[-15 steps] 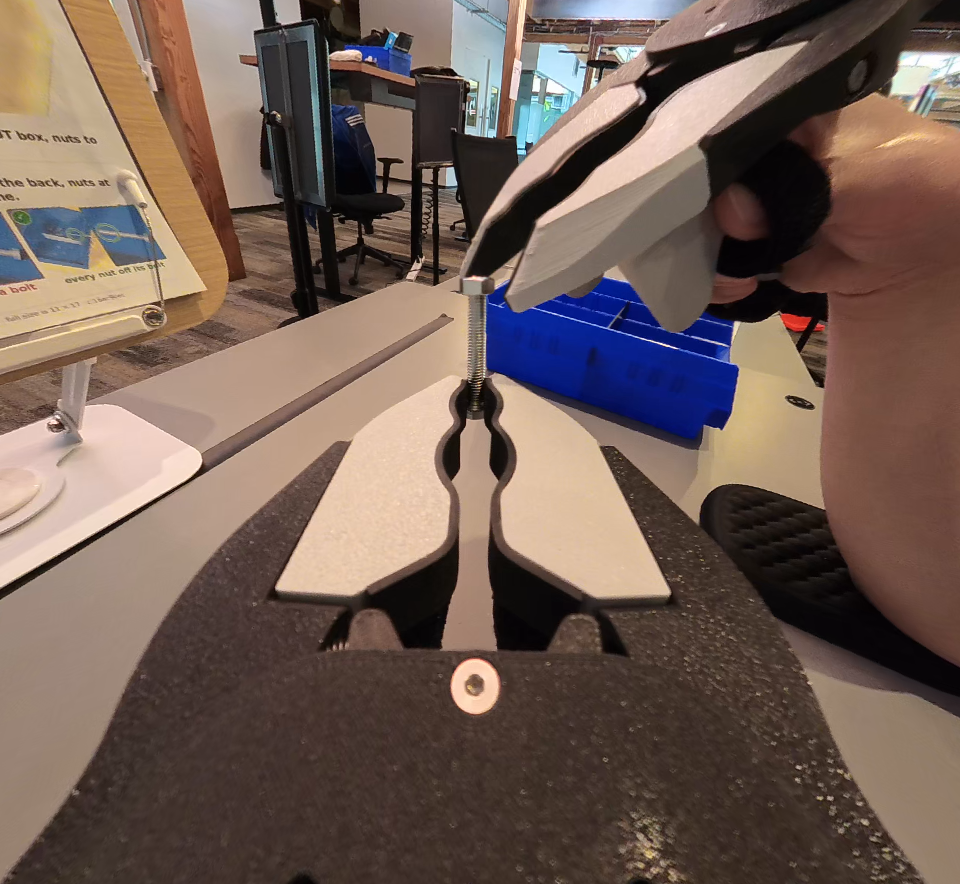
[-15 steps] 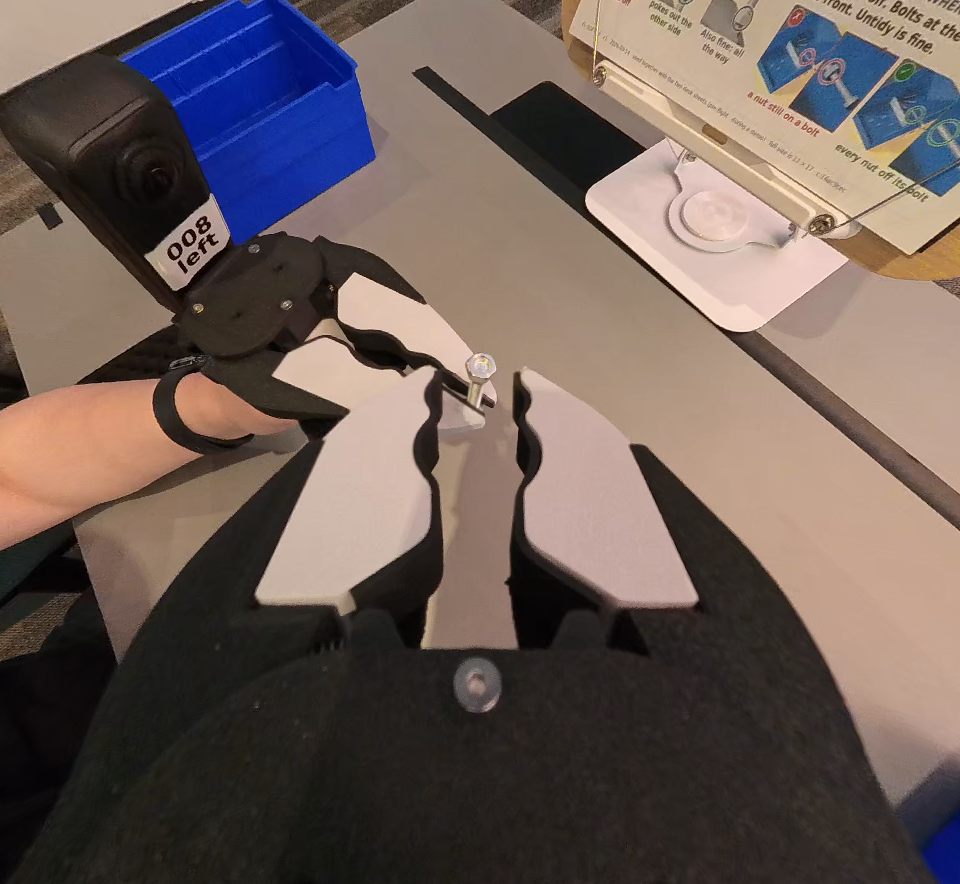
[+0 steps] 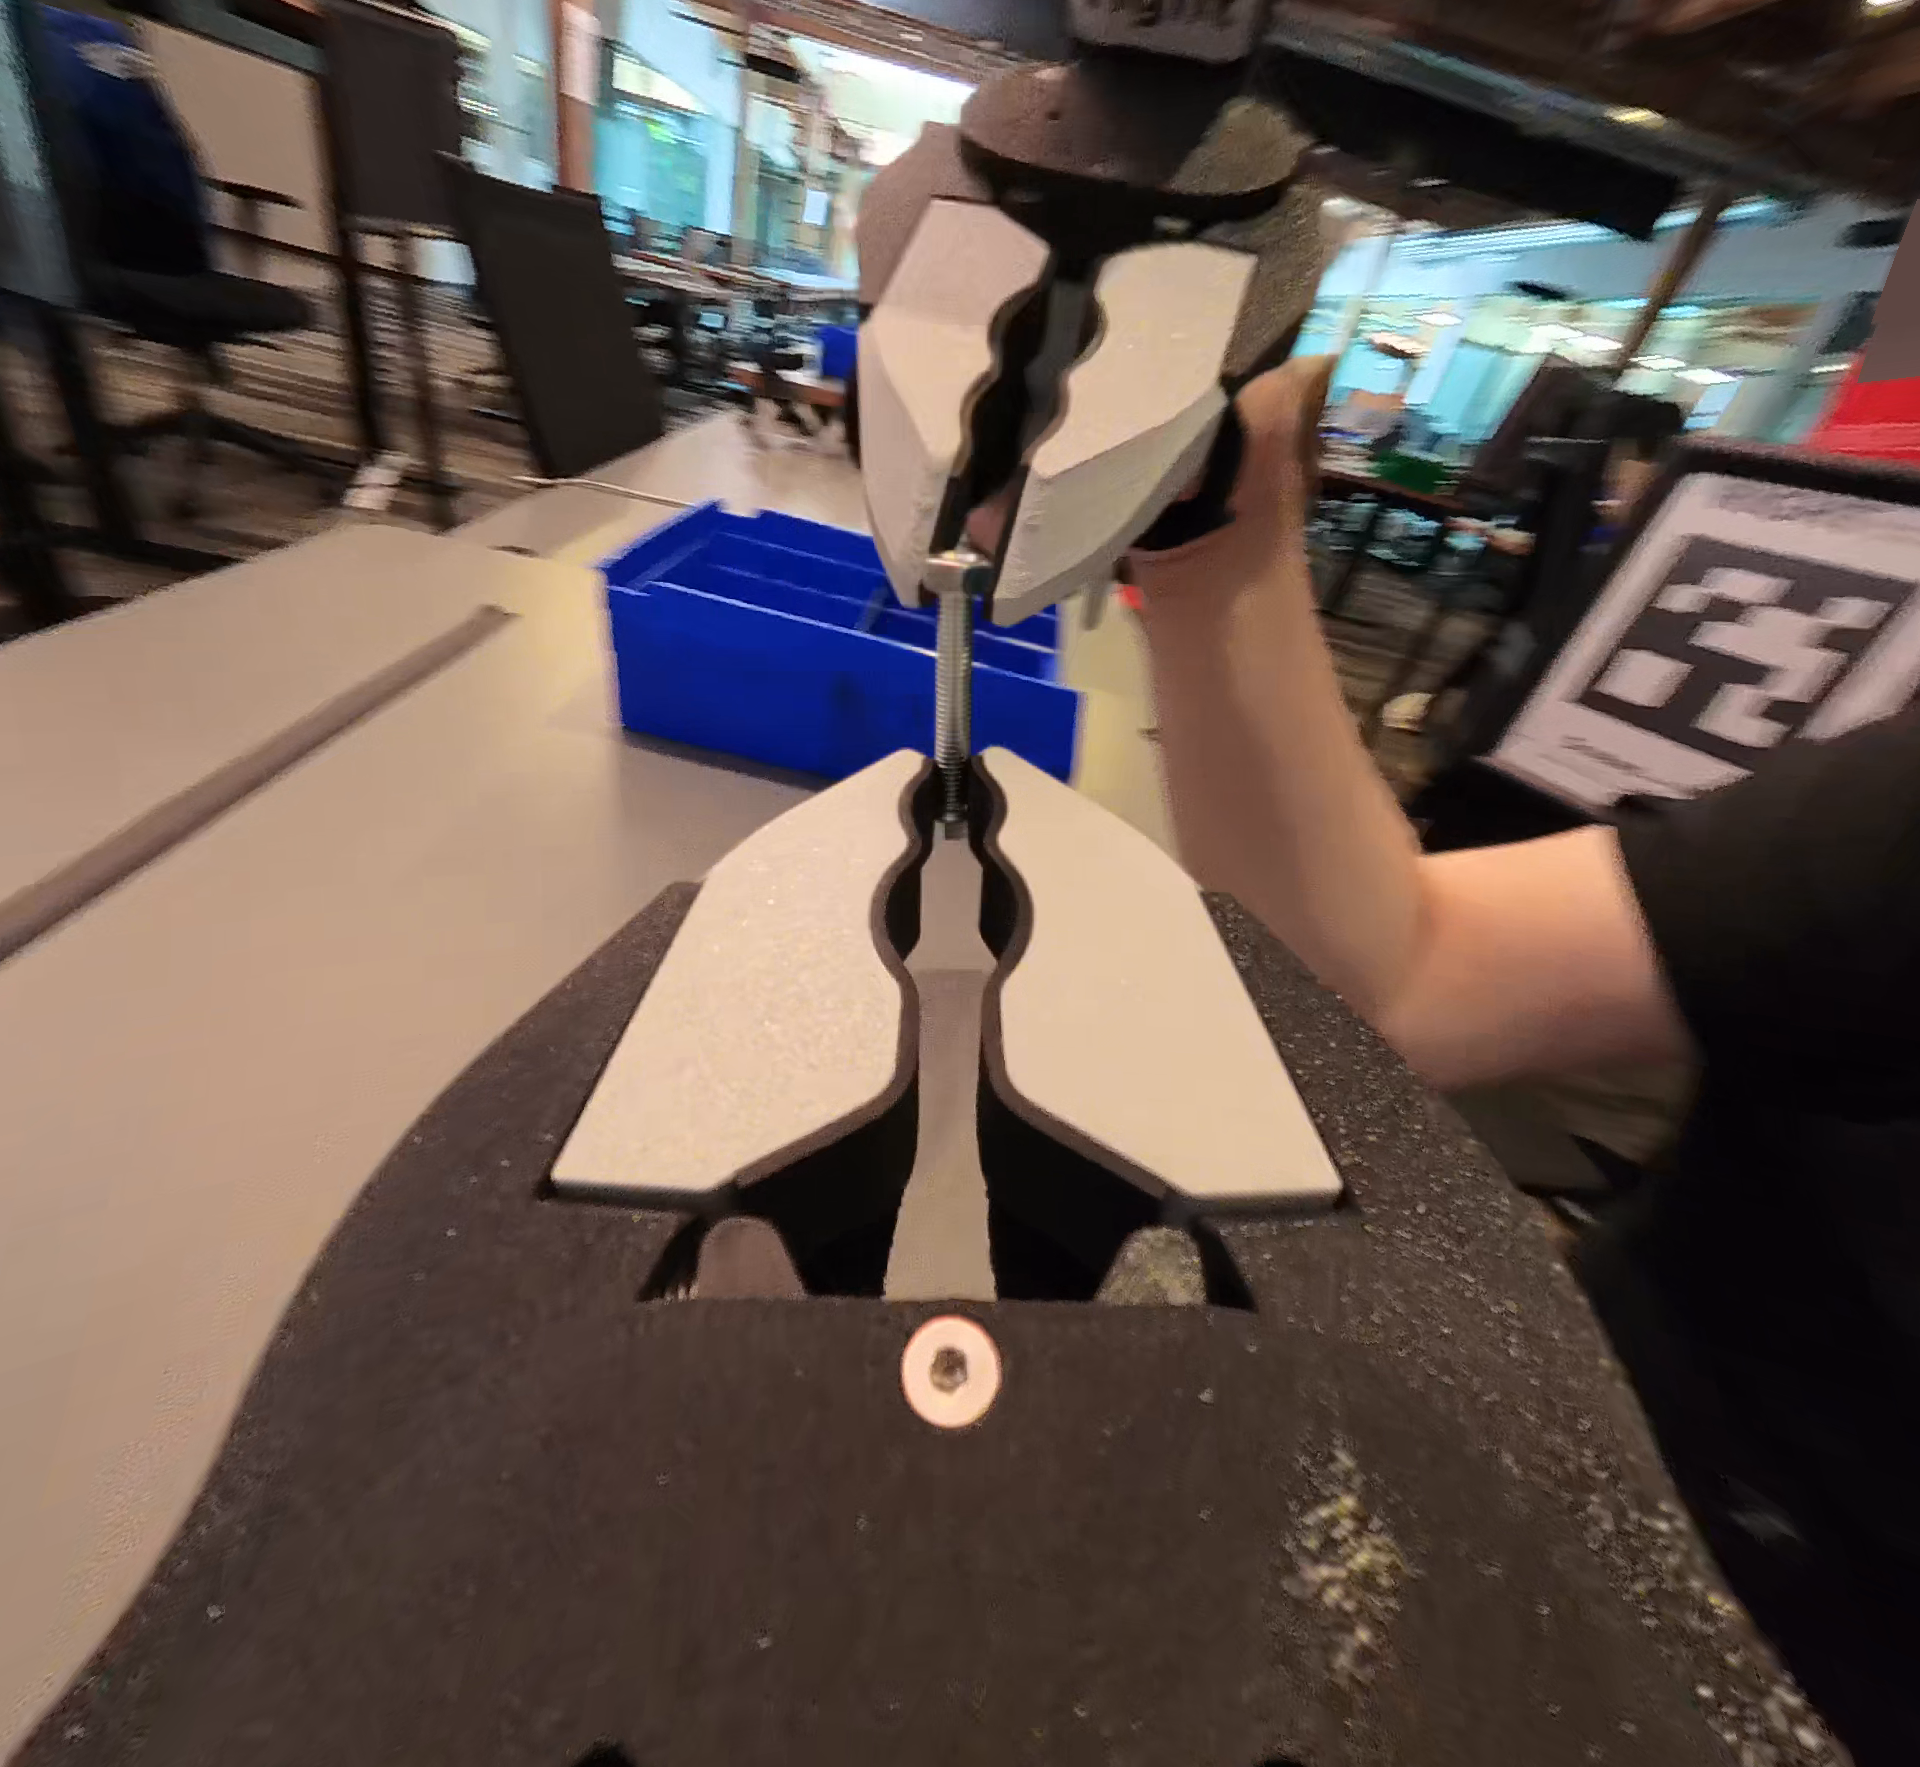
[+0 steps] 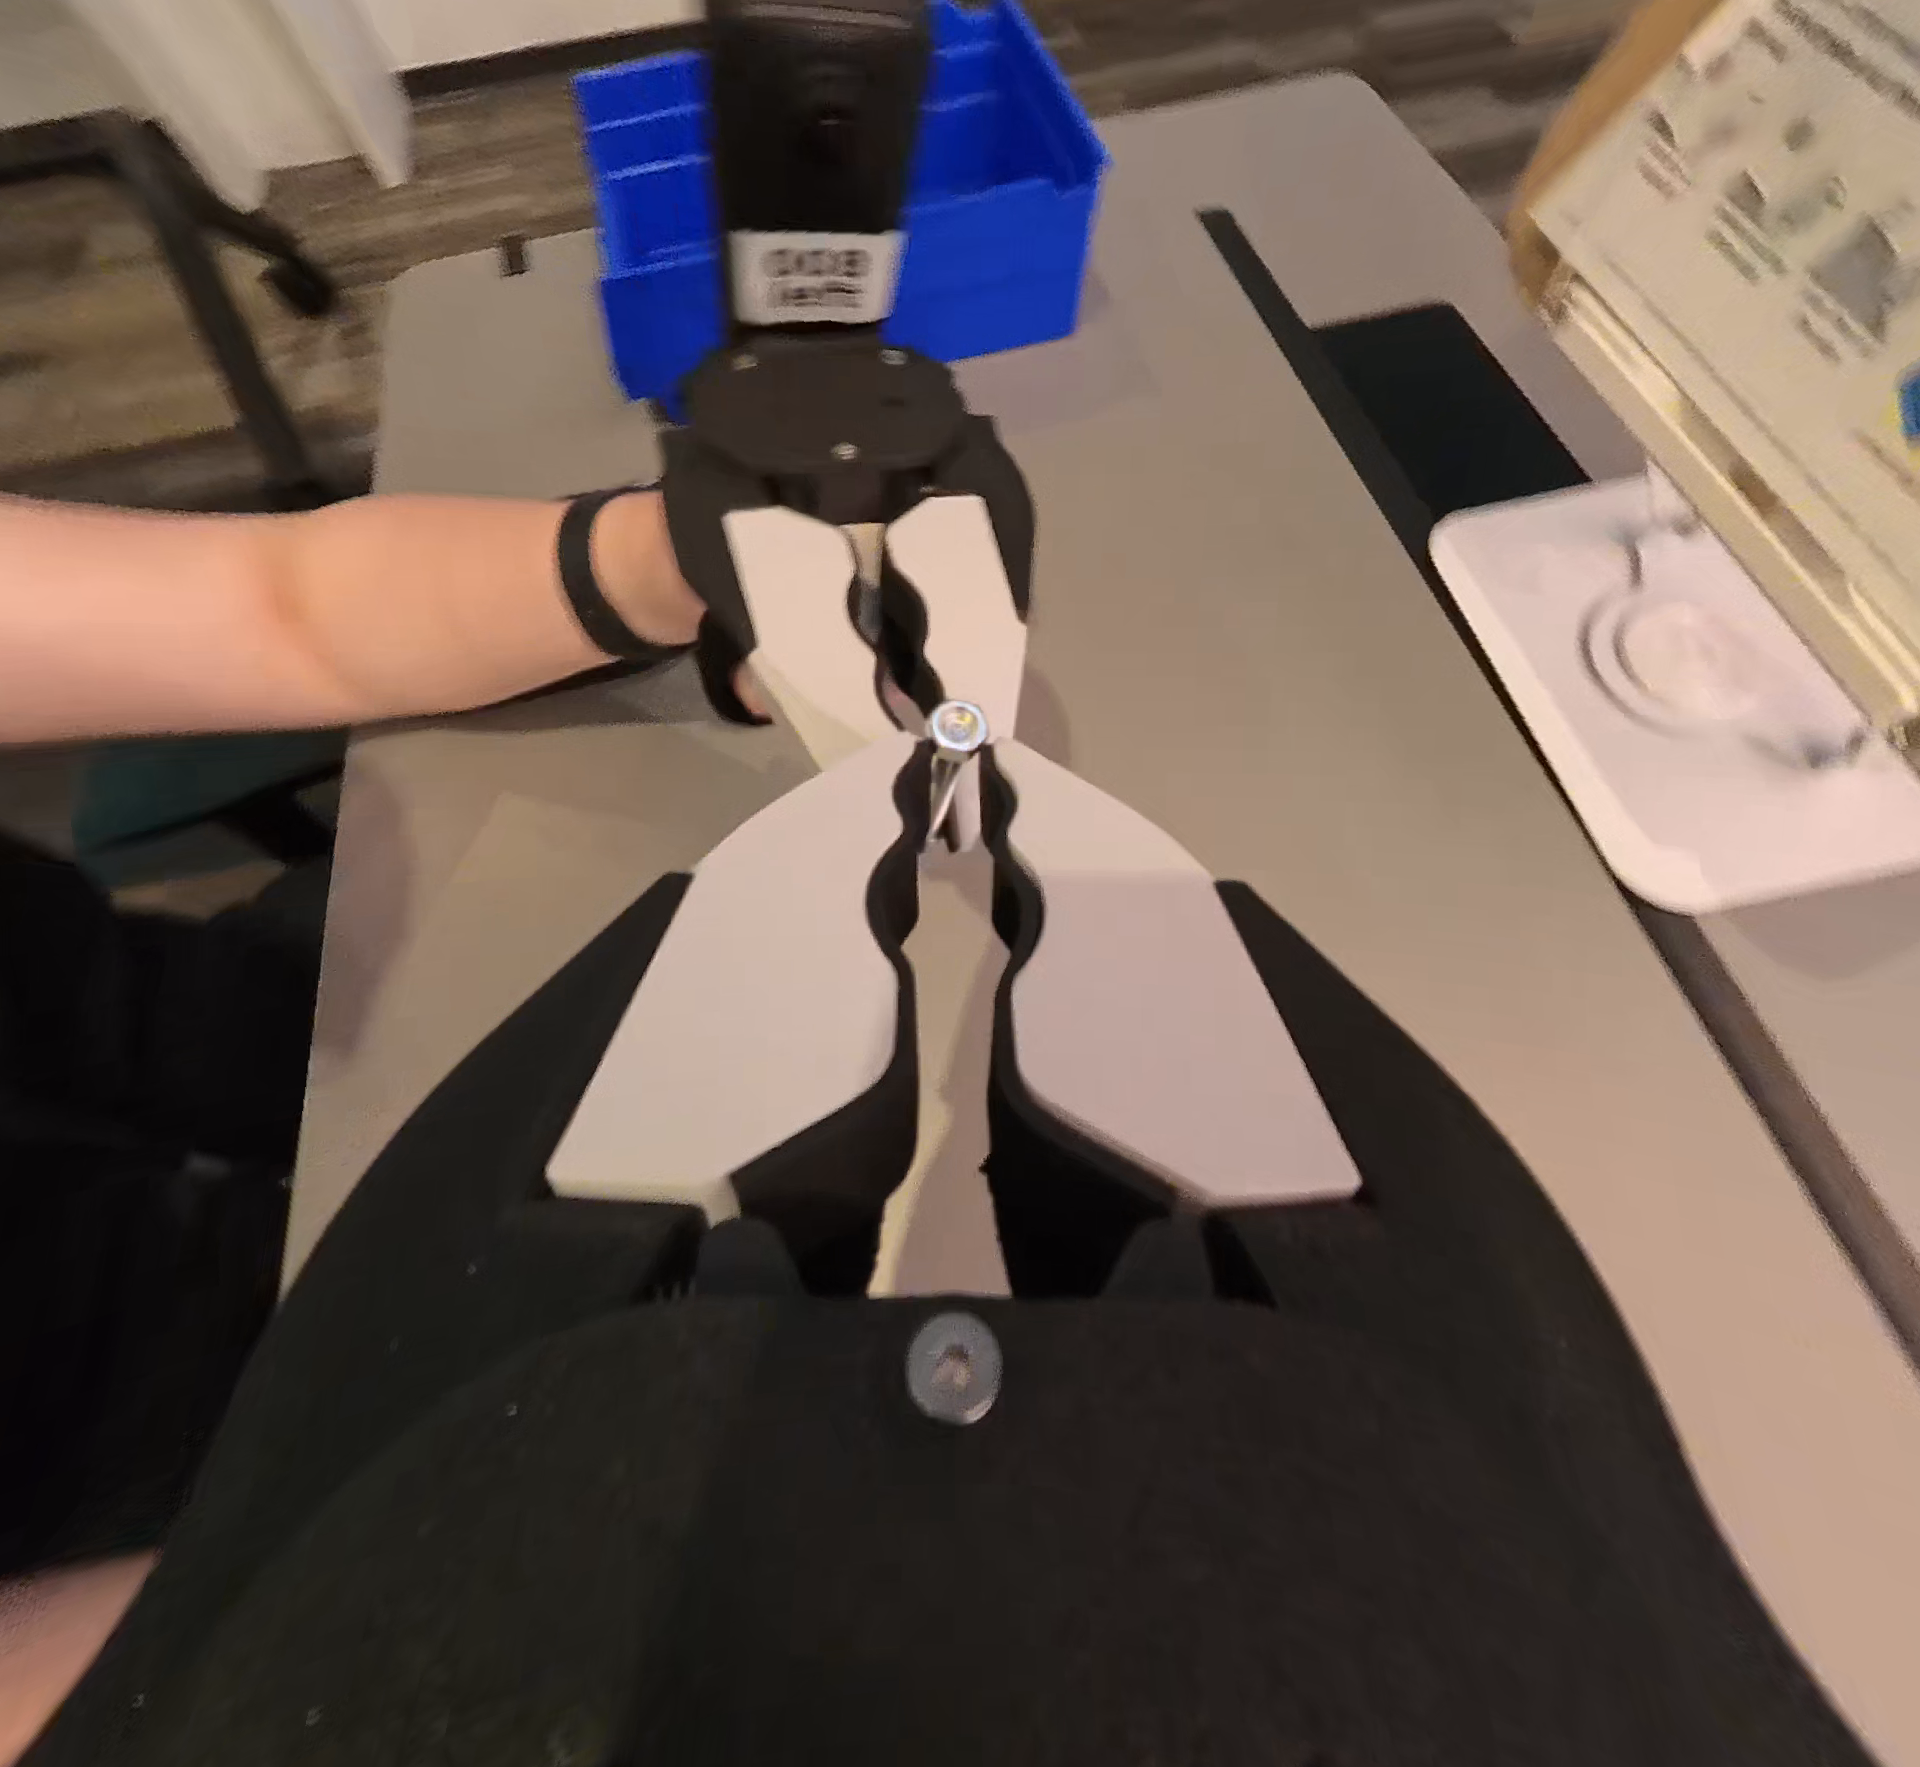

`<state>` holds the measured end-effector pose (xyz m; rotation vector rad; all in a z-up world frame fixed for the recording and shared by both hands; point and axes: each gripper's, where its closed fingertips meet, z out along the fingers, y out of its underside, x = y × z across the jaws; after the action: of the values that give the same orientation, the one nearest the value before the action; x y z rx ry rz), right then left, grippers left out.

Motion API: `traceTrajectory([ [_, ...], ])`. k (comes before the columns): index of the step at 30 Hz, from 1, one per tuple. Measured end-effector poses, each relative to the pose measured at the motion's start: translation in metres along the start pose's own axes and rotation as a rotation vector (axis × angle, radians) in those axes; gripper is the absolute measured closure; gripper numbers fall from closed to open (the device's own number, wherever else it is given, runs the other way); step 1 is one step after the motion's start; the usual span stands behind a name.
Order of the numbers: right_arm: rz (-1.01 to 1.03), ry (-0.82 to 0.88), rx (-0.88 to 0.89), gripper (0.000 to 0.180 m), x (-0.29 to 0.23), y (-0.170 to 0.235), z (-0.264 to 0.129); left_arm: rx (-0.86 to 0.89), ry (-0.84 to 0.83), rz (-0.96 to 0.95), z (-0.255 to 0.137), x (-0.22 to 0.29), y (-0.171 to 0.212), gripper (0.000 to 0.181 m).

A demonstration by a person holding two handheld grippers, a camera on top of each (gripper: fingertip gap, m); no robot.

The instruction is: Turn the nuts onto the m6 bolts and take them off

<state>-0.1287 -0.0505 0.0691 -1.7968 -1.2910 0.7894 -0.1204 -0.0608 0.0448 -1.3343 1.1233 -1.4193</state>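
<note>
A threaded bolt (image 3: 954, 678) stands upright above the grey table (image 3: 312, 886). My left gripper (image 3: 951, 767) is shut on its lower end. A hex nut (image 3: 956, 569), as it looks, sits at the bolt's top end. My right gripper (image 3: 961, 595) comes down from above, its fingertips shut on that nut. In the right wrist view my right gripper (image 4: 954, 767) is closed around the bolt (image 4: 945, 792) just below the nut (image 4: 956, 727), and the left gripper (image 4: 914, 715) faces it head-on. Both views are slightly blurred.
A blue divided bin (image 3: 790, 678) stands on the table behind the grippers and also shows in the right wrist view (image 4: 997, 242). An instruction board (image 4: 1714, 263) on a white stand (image 4: 1662, 730) is at the right. A black-and-white marker panel (image 3: 1714, 657) stands beside the person's arm. Left and right tips are no more than a few centimetres apart.
My right gripper has swung round to face the left one and has closed on the bolt's top end; before, it was open beside it. The left gripper still holds the bolt.
</note>
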Motion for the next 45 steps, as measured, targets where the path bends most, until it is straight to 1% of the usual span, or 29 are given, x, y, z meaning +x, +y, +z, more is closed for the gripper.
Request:
traceTrajectory([
  [4, -0.193, -0.172, 0.067, 0.173, -0.029, 0.001, -0.011, -0.025, 0.265, -0.091, -0.002, 0.035, 0.000, 0.176],
  [6, -0.247, -0.228, 0.088, 0.173, -0.038, 0.003, -0.013, -0.035, 0.330, -0.099, -0.001, 0.045, 0.003, 0.176],
  [10, -0.267, -0.261, 0.107, 0.174, -0.040, 0.004, -0.014, -0.033, 0.345, -0.094, 0.001, 0.048, 0.004, 0.176],
  [15, -0.229, -0.265, 0.099, 0.172, -0.036, 0.007, -0.012, -0.033, 0.316, -0.089, 0.001, 0.043, 0.006, 0.176],
  [17, -0.198, -0.240, 0.082, 0.160, -0.032, 0.009, -0.011, -0.025, 0.301, -0.083, 0.001, 0.040, 0.005, 0.176],
  [20, -0.117, -0.179, 0.063, 0.154, -0.025, 0.005, -0.012, -0.015, 0.204, -0.045, 0.002, 0.027, 0.003, 0.176],
  [23, 0.039, -0.047, 0.020, 0.149, -0.010, 0.003, -0.012, -0.033, 0.008, 0.033, 0.003, 0.002, 0.006, 0.176],
  [25, 0.151, 0.038, 0.021, 0.145, 0.000, 0.000, -0.013, -0.062, -0.117, 0.103, 0.003, -0.012, 0.010, 0.176],
  [27, 0.246, 0.105, 0.030, 0.143, 0.009, -0.002, -0.013, -0.082, -0.208, 0.159, 0.004, -0.021, 0.011, 0.176],
  [30, 0.327, 0.249, 0.002, 0.141, 0.026, 0.004, -0.013, -0.079, -0.329, 0.202, 0.002, -0.031, 0.008, 0.176],
  [32, 0.337, 0.313, -0.045, 0.141, 0.032, 0.010, -0.009, -0.087, -0.383, 0.220, 0.001, -0.035, 0.007, 0.176],
  [33, 0.336, 0.326, -0.063, 0.141, 0.033, 0.012, -0.006, -0.096, -0.402, 0.231, 0.001, -0.037, 0.008, 0.176],
  [36, 0.346, 0.284, -0.071, 0.144, 0.028, 0.010, 0.005, -0.123, -0.440, 0.260, 0.001, -0.040, 0.010, 0.176],
  [38, 0.347, 0.310, -0.092, 0.148, 0.032, 0.013, 0.008, -0.117, -0.441, 0.258, 0.002, -0.039, 0.010, 0.176],
  [39, 0.346, 0.317, -0.103, 0.151, 0.033, 0.014, 0.008, -0.117, -0.445, 0.256, 0.002, -0.040, 0.010, 0.176],
  [41, 0.335, 0.296, -0.098, 0.168, 0.030, 0.012, 0.009, -0.122, -0.449, 0.264, 0.001, -0.040, 0.009, 0.176],
  [45, 0.310, 0.287, -0.101, 0.170, 0.028, 0.011, 0.009, -0.124, -0.429, 0.255, 0.001, -0.038, 0.009, 0.176],
])
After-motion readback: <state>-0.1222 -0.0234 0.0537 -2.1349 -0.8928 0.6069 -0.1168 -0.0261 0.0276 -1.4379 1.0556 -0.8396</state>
